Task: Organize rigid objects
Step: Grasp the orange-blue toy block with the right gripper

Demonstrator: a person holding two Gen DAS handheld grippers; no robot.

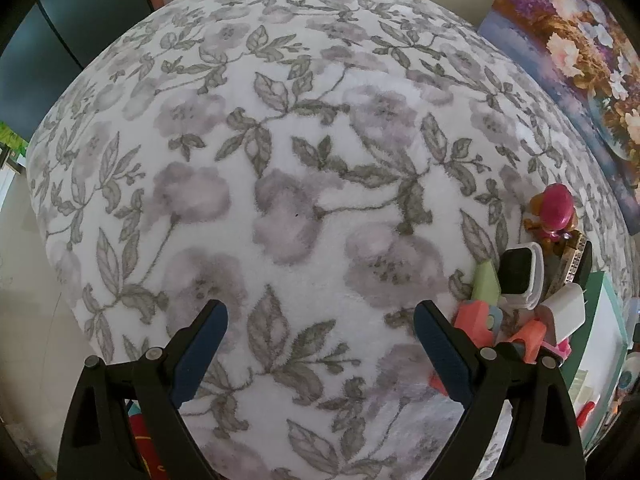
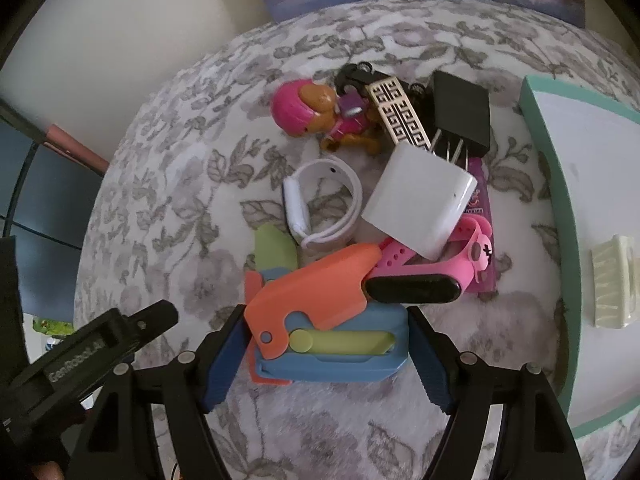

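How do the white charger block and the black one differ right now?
The white charger is rounded and lies on top of the pile, on the pink watch band; the black charger is boxier, farther back, prongs showing toward the white one. Both are plug adapters on the floral blanket.

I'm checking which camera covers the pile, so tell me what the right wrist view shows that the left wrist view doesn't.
Only the right wrist view shows the right gripper straddling the blue and orange folding toy, the pink watch, the black plug and a cream hair clip in the teal-rimmed tray. Only the left wrist view shows the left gripper open over bare floral blanket. Both show the pink toy figure, the white charger, the white watch and the flower painting.
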